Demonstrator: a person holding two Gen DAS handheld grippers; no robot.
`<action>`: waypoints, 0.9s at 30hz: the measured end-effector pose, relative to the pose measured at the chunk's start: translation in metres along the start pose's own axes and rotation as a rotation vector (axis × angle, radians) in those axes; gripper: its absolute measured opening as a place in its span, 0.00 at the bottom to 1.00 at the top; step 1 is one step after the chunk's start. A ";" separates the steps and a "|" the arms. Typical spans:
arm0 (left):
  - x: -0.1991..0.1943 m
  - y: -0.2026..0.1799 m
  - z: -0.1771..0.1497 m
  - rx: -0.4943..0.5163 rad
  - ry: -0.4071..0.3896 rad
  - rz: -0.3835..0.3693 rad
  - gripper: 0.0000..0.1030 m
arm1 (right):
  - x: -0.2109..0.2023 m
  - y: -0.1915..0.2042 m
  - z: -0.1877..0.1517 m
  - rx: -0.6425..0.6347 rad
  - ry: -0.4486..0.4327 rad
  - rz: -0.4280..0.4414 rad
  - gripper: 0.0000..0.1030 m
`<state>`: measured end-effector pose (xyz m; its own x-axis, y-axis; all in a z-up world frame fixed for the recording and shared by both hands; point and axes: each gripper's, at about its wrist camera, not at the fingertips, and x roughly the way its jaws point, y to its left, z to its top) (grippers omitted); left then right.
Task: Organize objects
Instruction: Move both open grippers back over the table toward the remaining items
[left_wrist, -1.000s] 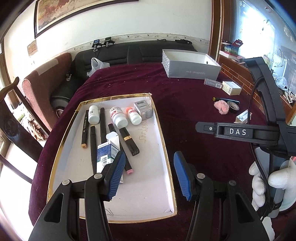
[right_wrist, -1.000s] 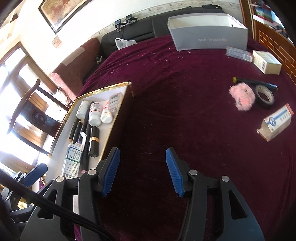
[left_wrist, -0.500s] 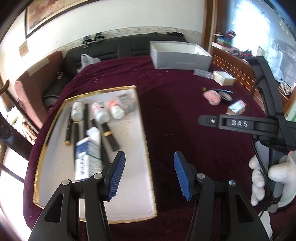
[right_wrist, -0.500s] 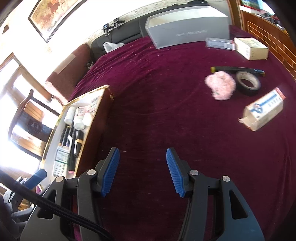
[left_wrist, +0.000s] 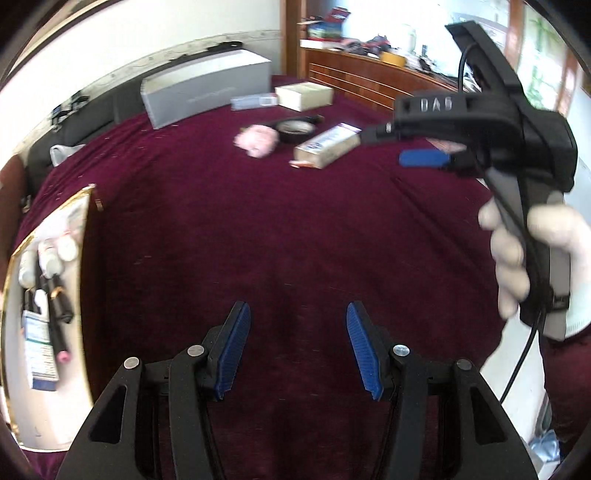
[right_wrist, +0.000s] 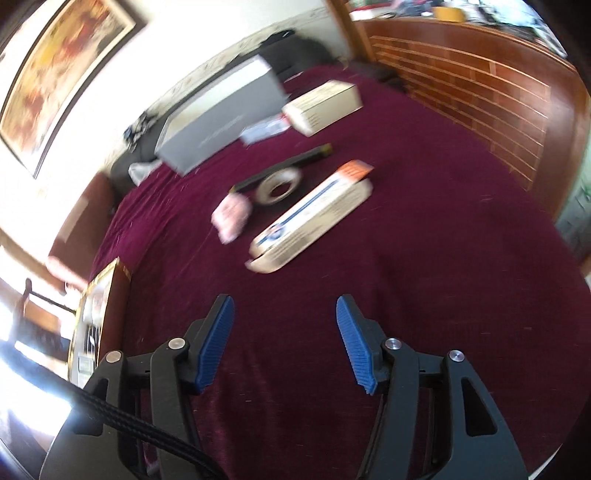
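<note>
A gold-rimmed white tray (left_wrist: 88, 295) at the left edge holds bottles, dark pens and a small blue-white box. On the maroon cloth beyond lie a long cream carton (right_wrist: 314, 218), a pink fluffy ball (right_wrist: 232, 214), a tape roll (right_wrist: 279, 186) and a black pen (right_wrist: 291, 164). My left gripper (left_wrist: 295, 347) hovers open over bare cloth, nothing between its blue pads. My right gripper (right_wrist: 284, 341) is also open and its jaws are opening, empty, with the carton (left_wrist: 328, 146) a short way ahead. In the left wrist view a gloved hand (left_wrist: 524, 254) holds the right gripper's handle.
A grey box (left_wrist: 207, 92) stands at the far edge, with a cream box (left_wrist: 304, 95) and a small flat packet (left_wrist: 255, 101) beside it. A wooden slatted panel (right_wrist: 480, 99) borders the right. A dark sofa and a framed picture (right_wrist: 62, 62) lie behind.
Both grippers have swung right, away from the tray toward the carton, pink ball and tape. The tray has slid to the left edge. The right jaws stand wider than before.
</note>
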<state>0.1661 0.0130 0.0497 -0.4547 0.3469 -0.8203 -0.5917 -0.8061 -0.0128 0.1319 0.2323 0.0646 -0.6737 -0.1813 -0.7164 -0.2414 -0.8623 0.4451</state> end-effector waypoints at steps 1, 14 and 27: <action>0.002 -0.004 0.000 0.004 0.005 -0.012 0.47 | -0.004 -0.004 0.000 0.012 -0.016 -0.004 0.60; 0.013 -0.003 0.004 -0.076 -0.004 -0.112 0.47 | 0.000 -0.013 -0.010 0.002 -0.065 -0.005 0.62; 0.025 -0.005 0.012 -0.063 -0.004 -0.179 0.47 | 0.014 -0.015 -0.010 0.010 -0.052 0.009 0.62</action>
<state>0.1500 0.0317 0.0362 -0.3488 0.4893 -0.7993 -0.6203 -0.7599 -0.1945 0.1329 0.2383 0.0429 -0.7111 -0.1637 -0.6838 -0.2421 -0.8560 0.4567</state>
